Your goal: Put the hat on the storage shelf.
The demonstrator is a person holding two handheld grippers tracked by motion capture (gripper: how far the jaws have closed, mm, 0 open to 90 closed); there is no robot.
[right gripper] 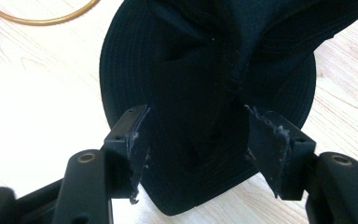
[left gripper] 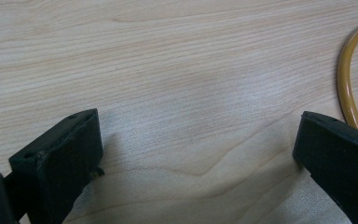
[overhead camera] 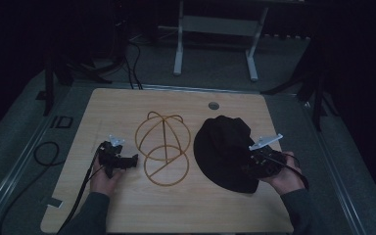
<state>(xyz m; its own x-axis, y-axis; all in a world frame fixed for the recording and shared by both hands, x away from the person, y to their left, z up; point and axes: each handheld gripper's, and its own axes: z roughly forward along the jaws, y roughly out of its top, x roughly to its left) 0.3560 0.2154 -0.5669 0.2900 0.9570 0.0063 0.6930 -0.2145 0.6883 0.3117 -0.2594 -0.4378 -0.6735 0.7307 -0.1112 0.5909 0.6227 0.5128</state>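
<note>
A black brimmed hat (overhead camera: pixel 223 142) lies on the right half of the wooden table (overhead camera: pixel 127 205). Left of it stands a gold wire hat frame (overhead camera: pixel 164 147), a dome of hoops over a ring. My right gripper (overhead camera: pixel 250 164) is at the hat's near right brim. In the right gripper view it (right gripper: pixel 196 112) is open, its jaws on either side of a raised fold of the hat (right gripper: pixel 205 56). My left gripper (overhead camera: pixel 133 159) rests on the wood just left of the frame. It (left gripper: pixel 198 119) is open over bare wood, with the frame's wire (left gripper: pixel 347 84) beside one jaw.
A round cable hole (overhead camera: pixel 214 105) sits near the table's far edge. Beyond the table stand the white legs of a stand (overhead camera: pixel 178 49). Cables (overhead camera: pixel 44 152) lie on the grey floor to the left. The gold ring (right gripper: pixel 37 18) shows at the top left of the right gripper view.
</note>
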